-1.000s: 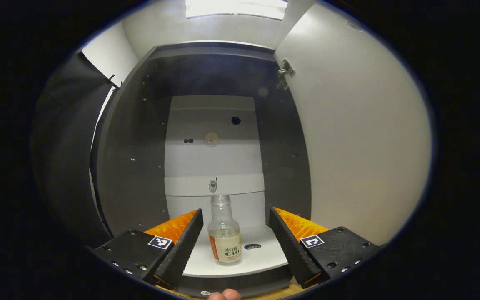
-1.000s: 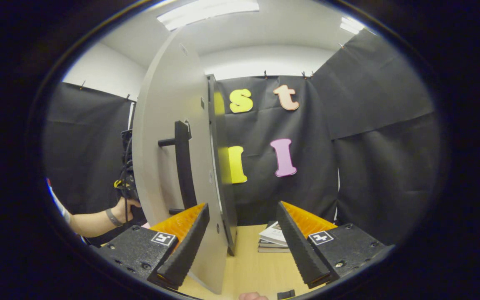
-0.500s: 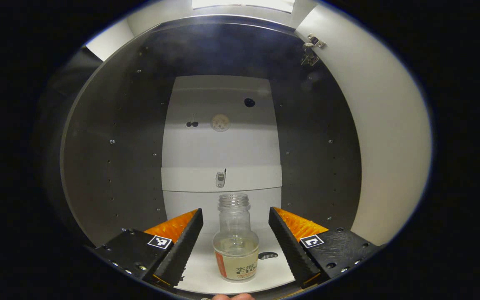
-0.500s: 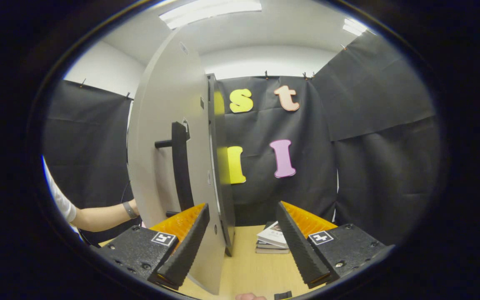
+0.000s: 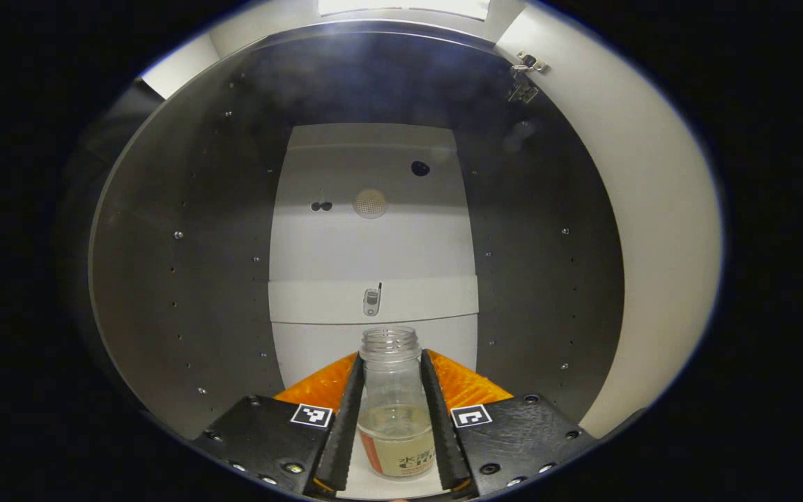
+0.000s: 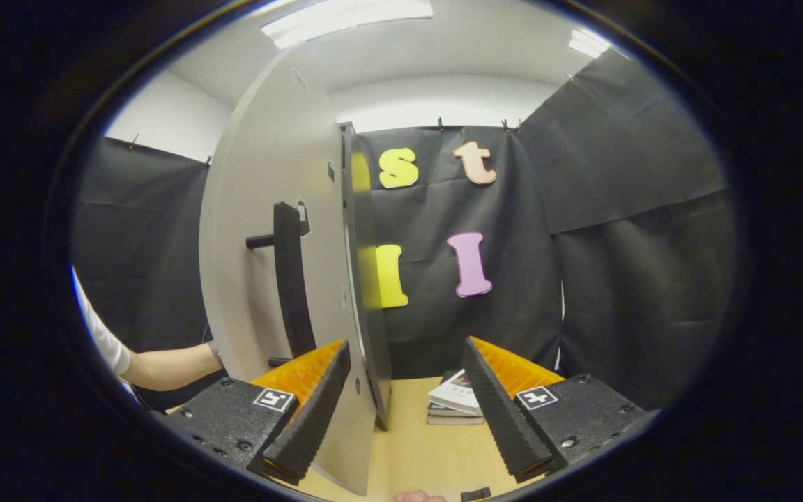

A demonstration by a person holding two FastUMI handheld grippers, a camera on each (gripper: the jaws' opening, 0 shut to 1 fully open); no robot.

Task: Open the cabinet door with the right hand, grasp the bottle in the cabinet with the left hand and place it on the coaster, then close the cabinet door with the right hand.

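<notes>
While the bottle (image 5: pixel 394 411) stands upright at the cabinet floor's (image 5: pixel 356 481) front edge | my left gripper (image 5: pixel 393 418) clamps its body, fingers either side | lift runs along its vertical axis | right gripper (image 6: pixel 405 404) gapes empty beside the open door (image 6: pixel 262 230).

Bottle (image 5: pixel 394 418) upright on white cabinet floor (image 5: pixel 356 481); books (image 6: pixel 454 402) on wooden table (image 6: pixel 415 453).

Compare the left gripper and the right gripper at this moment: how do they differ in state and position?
The left gripper has its fingers closed against the bottle; the right gripper is wide open and holds nothing. The left gripper reaches into the cabinet; the right gripper is outside, beside the open cabinet door. Both point forward, roughly level.
</notes>
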